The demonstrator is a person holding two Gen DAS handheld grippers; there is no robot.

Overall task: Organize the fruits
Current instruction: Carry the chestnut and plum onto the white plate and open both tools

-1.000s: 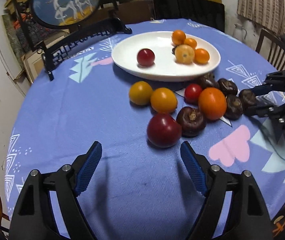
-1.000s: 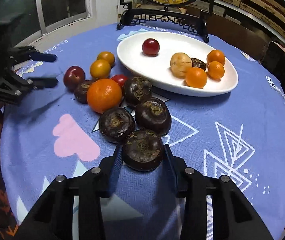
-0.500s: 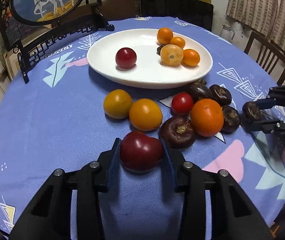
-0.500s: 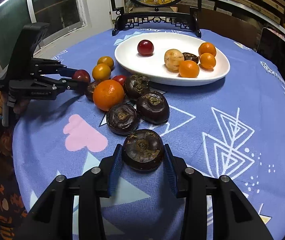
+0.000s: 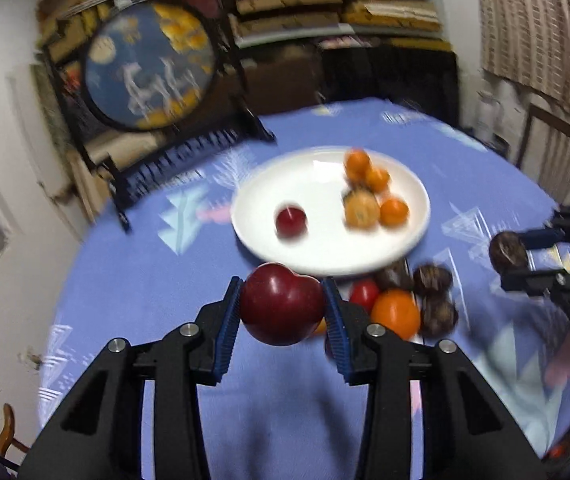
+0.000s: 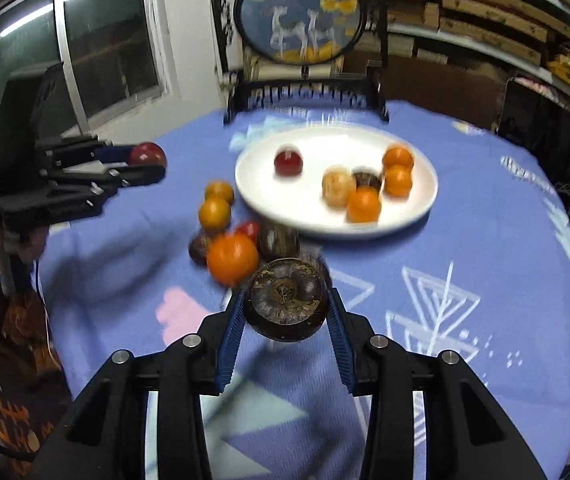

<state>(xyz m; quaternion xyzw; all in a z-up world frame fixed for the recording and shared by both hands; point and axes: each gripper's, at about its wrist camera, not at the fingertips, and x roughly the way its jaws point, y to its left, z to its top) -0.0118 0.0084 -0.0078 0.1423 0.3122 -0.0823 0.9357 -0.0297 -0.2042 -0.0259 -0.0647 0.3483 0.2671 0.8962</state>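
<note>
My left gripper (image 5: pixel 283 312) is shut on a dark red plum (image 5: pixel 281 308) and holds it above the table, in front of the white plate (image 5: pixel 325 252). My right gripper (image 6: pixel 285 308) is shut on a dark brown water chestnut (image 6: pixel 287 300), also lifted off the cloth. The plate (image 6: pixel 309 216) holds a red fruit (image 6: pixel 288 162), several small oranges and a pale fruit. Loose fruit lies before the plate: an orange (image 6: pixel 232 258), two yellow-orange fruits (image 6: pixel 214 212), a red tomato and dark chestnuts. Each gripper shows in the other's view, the left (image 6: pixel 145 164) and the right (image 5: pixel 525 256).
A round blue tablecloth (image 6: pixel 465 240) covers the table. A round painted screen on a black stand (image 6: pixel 301 24) stands at the far edge behind the plate. A wooden chair (image 5: pixel 557 152) and shelves lie beyond the table.
Both grippers have lifted their fruit off the table: the left raised the red plum, the right raised the brown chestnut. Both views are blurred by motion.
</note>
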